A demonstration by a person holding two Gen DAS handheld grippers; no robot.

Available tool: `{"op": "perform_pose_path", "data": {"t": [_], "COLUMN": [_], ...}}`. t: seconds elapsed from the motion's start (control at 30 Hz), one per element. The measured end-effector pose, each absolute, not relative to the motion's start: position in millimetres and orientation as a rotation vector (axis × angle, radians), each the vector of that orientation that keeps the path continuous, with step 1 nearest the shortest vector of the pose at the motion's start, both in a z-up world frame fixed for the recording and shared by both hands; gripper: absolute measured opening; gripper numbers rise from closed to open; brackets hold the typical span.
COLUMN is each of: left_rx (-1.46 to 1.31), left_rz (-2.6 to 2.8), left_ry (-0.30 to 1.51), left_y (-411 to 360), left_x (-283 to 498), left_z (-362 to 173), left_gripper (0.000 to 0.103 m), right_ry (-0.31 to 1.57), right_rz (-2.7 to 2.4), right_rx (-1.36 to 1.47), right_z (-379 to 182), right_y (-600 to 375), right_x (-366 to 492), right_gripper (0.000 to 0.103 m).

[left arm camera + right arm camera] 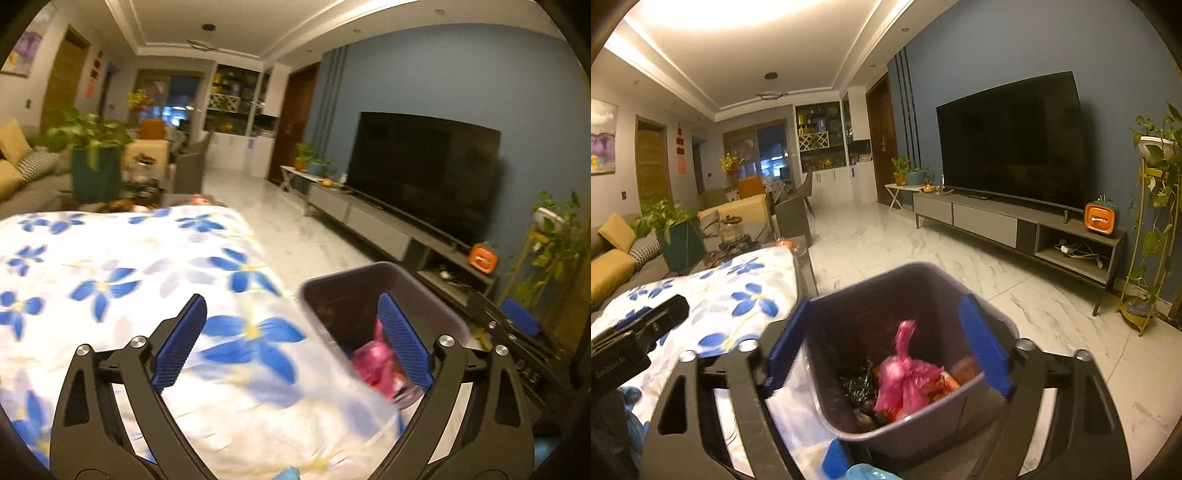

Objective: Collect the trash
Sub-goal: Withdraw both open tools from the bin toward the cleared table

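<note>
Left gripper (291, 339) hovers above the worktop (129, 266), which is draped in a white cloth with blue flowers; fingers (181, 343) spread wide apart, nothing between them. Right gripper (886, 339) hangs over the grey trash bin (923, 424), its blue fingers (986, 350) also wide apart and empty, framing the bin's opening. The bin stands on the marble floor (1052, 306) just beside the worktop edge. Inside it: a knotted pink plastic bag (905, 376), dark crumpled wrapping (857, 384) to its left, orange-red scraps (945, 384) to its right. Television (1012, 144) on a low cabinet (990, 221) against the blue wall. Left-wrist view is motion-blurred.
</note>
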State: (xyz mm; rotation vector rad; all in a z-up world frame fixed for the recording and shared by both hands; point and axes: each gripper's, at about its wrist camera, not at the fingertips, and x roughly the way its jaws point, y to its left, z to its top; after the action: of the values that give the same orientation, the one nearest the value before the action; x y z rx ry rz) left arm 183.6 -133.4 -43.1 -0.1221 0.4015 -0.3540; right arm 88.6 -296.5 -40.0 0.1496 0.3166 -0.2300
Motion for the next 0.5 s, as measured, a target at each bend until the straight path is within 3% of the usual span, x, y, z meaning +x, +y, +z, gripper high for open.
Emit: {"op": "perform_pose_path", "data": {"t": [0.5], "left_rx": [-0.059], "left_rz": [-0.161], "left_ry": [0.370], "left_y": [-65], "left_x": [94], "left_z": [-29], "left_gripper": [0.097], "right_ry": [0.324], "right_rz": [-0.228], "right_rx": [0.066], "right_z": [-21], "right_y": [-225], "right_x": [34], "right_gripper": [0.096]}}
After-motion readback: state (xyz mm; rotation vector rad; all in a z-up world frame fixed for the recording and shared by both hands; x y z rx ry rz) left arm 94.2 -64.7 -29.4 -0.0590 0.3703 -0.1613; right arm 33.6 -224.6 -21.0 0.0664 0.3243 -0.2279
